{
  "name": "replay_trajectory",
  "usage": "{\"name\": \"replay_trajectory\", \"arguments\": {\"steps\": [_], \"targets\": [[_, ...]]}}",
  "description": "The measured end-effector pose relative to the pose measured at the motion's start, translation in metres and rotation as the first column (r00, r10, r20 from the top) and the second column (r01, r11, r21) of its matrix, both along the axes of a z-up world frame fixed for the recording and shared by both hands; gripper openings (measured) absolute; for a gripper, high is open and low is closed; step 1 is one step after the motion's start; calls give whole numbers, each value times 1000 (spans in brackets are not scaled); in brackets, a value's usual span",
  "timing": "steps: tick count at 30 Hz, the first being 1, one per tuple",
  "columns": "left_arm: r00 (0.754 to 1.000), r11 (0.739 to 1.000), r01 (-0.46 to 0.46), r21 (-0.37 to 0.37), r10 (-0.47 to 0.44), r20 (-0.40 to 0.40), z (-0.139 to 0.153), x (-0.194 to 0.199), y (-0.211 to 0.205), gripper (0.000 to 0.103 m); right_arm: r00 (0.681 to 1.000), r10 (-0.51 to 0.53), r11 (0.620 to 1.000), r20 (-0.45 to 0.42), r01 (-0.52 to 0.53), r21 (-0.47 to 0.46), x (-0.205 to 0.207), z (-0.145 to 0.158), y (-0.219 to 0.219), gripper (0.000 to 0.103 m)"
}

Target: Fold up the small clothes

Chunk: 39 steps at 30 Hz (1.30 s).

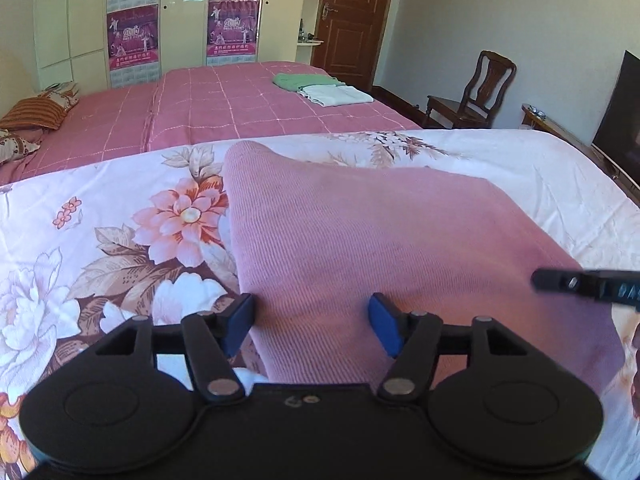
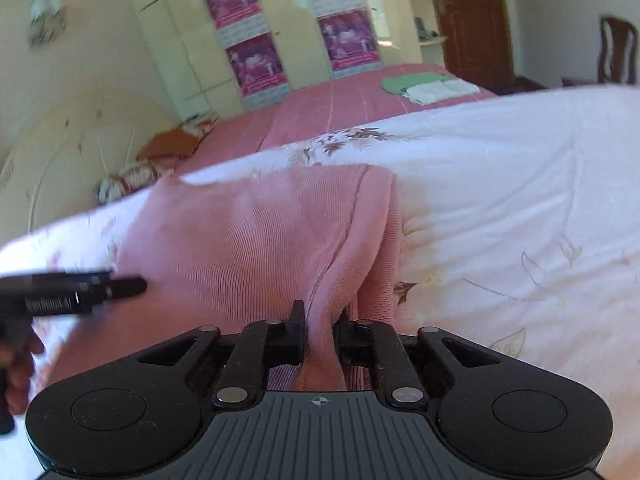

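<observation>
A pink ribbed garment (image 1: pixel 380 232) lies spread on a floral sheet (image 1: pixel 120 240) on the near bed. My left gripper (image 1: pixel 312 324) stands open over the garment's near edge; its blue pads (image 1: pixel 240 320) straddle the cloth without pressing it. In the right wrist view my right gripper (image 2: pixel 320 332) is shut on a raised fold of the pink garment (image 2: pixel 248 232), which bunches up between its black fingers. The right gripper's tip (image 1: pixel 538 280) shows at the right edge of the left wrist view. The left gripper (image 2: pixel 136 286) shows blurred at the left of the right wrist view, held by a hand (image 2: pixel 20 372).
Behind the near bed stands a second bed with a pink checked cover (image 1: pixel 240 108), bearing folded green and white clothes (image 1: pixel 324 88) and pillows (image 1: pixel 36 116). A wardrobe (image 1: pixel 180 20) and a door (image 1: pixel 352 20) stand behind. A wooden chair (image 1: pixel 476 96) and a dark screen (image 1: pixel 624 112) are at the right.
</observation>
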State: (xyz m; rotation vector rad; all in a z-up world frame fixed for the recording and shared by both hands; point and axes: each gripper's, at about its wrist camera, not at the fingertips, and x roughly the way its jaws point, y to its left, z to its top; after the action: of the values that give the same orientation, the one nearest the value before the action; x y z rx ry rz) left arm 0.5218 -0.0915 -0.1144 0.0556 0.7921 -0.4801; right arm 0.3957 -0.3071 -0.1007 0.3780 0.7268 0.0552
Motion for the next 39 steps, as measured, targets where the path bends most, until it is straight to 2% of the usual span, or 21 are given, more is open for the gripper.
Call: {"name": "replay_trajectory", "arguments": {"steps": [3,5,6,7,8,10,12,13,15,16,17,21,22,24,25,27,29,30,34,37,39], "targets": [[999,999,-16,-39,15,-33,-5,4,5,69,996,-66,998,64,65,18,-5,13,-12,19],[998,998,-33,-57,30,-48,-9,5,5,71,997,-66,996,33,63,69,6,12,-22,19],[998,998,-37,-56,34,-46,-9,5,4,72,998,-62,996,17,60,68,12,10,-24,18],[999,998,-38,-51,36,-41,-10,5,2,74,999,-53,998,4,53,30,18,10,-22,6],[999,998,-41,-46,39,-37,-10,5,1,76,998,-57,998,-8,57,9,22,8,-23,6],[998,998,-43,-37,41,-37,-9,6,2,80,997,-71,997,-21,72,32,25,3,-30,6],[998,997,-46,-60,44,-42,0,0,9,74,997,-74,996,-21,75,39,19,5,-30,6],[999,995,-42,-86,39,-36,6,-6,15,65,997,-78,996,-16,79,37,14,9,-29,7],[999,993,-36,-114,35,-7,15,-28,31,64,995,-100,995,4,100,10,-4,22,-26,19],[999,992,-34,-119,33,-4,16,-39,38,64,995,-91,996,26,91,-5,-17,29,-23,43],[999,991,-37,-129,35,-14,14,-48,45,64,996,-72,997,53,73,-9,-28,34,-20,51],[996,986,-63,-153,53,-70,1,-78,63,64,999,2,999,49,-4,43,-69,37,-8,51],[995,985,-75,-157,63,-83,-4,-82,66,64,999,14,999,41,-17,49,-75,35,-5,50],[991,982,-94,-166,76,-108,-12,-86,68,66,999,34,999,5,-34,23,-76,27,2,22],[993,983,-90,-158,75,-94,-14,-89,68,66,999,25,1000,-29,-25,-12,-75,22,4,3],[996,990,-72,-118,65,-67,-15,-95,64,66,998,12,998,-65,-16,-59,-71,9,4,2],[998,995,-52,-81,48,-47,-7,-95,62,66,998,4,999,-70,-7,-37,-71,4,2,2],[998,994,-56,-89,54,-25,-1,-93,64,66,998,2,999,-68,-6,-48,-72,9,4,2],[995,991,-61,-122,70,69,24,-62,55,60,996,3,998,85,3,-68,-69,41,5,3],[993,990,10,-141,6,115,39,-29,25,33,993,15,996,118,-4,-90,-31,49,7,2],[993,992,26,-126,-11,117,43,-6,4,41,992,25,992,125,-9,-128,-1,49,12,2]]}}
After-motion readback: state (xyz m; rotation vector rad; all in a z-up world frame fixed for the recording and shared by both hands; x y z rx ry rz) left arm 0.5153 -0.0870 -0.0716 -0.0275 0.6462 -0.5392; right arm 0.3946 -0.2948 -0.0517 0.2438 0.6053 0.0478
